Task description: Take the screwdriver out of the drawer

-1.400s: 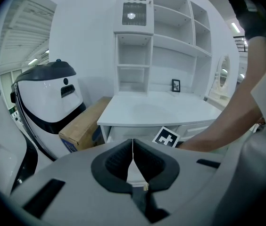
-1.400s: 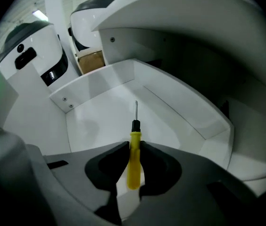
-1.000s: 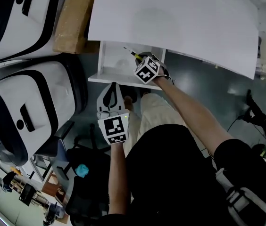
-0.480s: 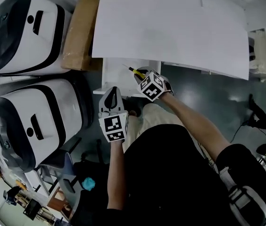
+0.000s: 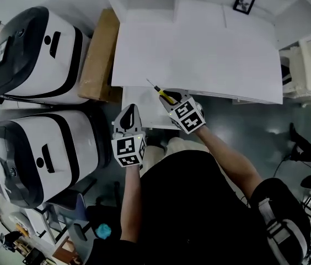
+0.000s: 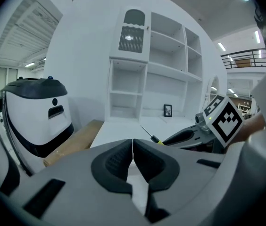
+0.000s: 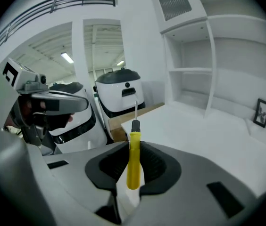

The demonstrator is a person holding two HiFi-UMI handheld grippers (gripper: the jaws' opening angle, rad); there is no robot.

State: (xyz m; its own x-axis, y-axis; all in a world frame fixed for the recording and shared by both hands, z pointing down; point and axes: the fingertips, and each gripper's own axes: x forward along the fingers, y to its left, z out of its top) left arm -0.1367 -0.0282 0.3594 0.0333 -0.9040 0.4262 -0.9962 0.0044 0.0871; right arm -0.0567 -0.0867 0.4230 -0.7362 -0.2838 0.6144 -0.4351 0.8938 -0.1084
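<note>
The screwdriver (image 5: 164, 94) has a yellow handle and a thin metal shaft. My right gripper (image 5: 170, 100) is shut on its handle, and the shaft points up and away over the near edge of the white tabletop (image 5: 199, 54). In the right gripper view the handle (image 7: 134, 159) stands upright between the pads. The white drawer (image 5: 144, 115) stands open under the tabletop, just below the screwdriver. My left gripper (image 5: 128, 115) hovers at the drawer's left front, shut and holding nothing; its pads (image 6: 119, 159) meet. From the left gripper view the screwdriver (image 6: 153, 136) shows ahead to the right.
Two big white-and-black machines (image 5: 34, 54) (image 5: 39, 153) stand at the left. A brown cardboard box (image 5: 97, 57) lies between them and the table. A white shelf unit (image 6: 147, 84) rises behind the table, with a small picture frame (image 5: 245, 1) on it.
Both grippers have risen. The right one has lifted the screwdriver up out of the drawer to the level of the tabletop's edge. The left one stayed shut.
</note>
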